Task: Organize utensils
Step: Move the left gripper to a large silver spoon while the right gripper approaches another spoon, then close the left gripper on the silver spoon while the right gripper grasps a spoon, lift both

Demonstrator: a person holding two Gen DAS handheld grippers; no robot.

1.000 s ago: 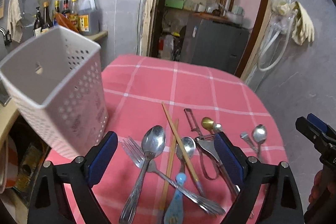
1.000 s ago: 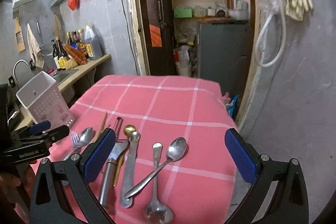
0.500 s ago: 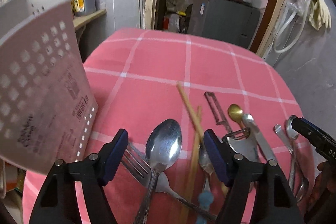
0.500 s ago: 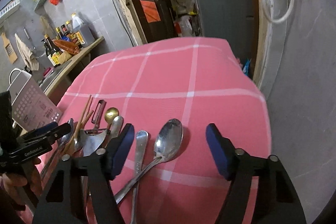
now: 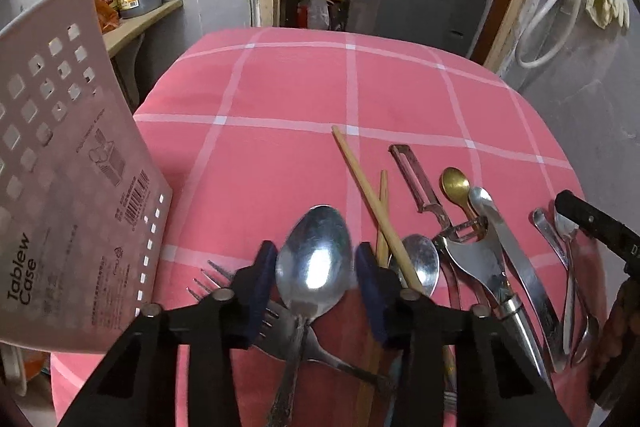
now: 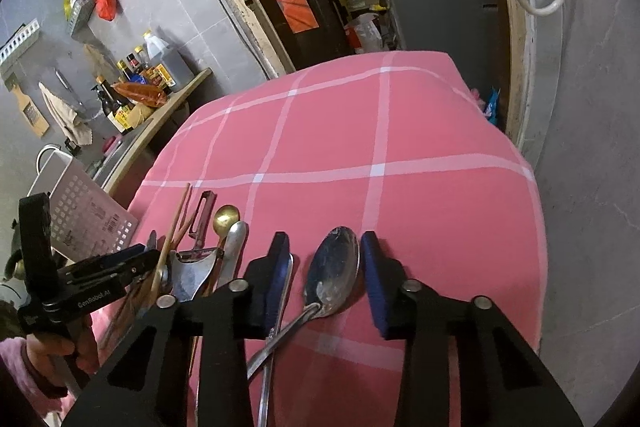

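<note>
Both grippers are low over the pile of cutlery on the pink checked tablecloth (image 5: 280, 99), each straddling the bowl of its own spoon. The left gripper (image 5: 316, 277) has a large steel spoon (image 5: 316, 263) between its blue pads, bowl pointing away and handle running back under the tool, so the long axis lies along the gripper's line and the pads face the bowl's two edges. Its jaws are closing, about a third open; the pads look to be at the rim, but whether they press I cannot tell. This spoon lies on top of a fork (image 5: 240, 295), which could get dragged. The right gripper (image 6: 324, 267) brackets a smaller spoon (image 6: 334, 267) at the right end of the row; its handle slants back towards the left pad, so the bowl sits a little skew between closing jaws, with narrow gaps showing on both sides, nothing held yet. The white perforated cutlery holder (image 5: 68, 167) stands just left of the left gripper, so that hand probably has the shorter carry, while the right must cross the pile
</note>
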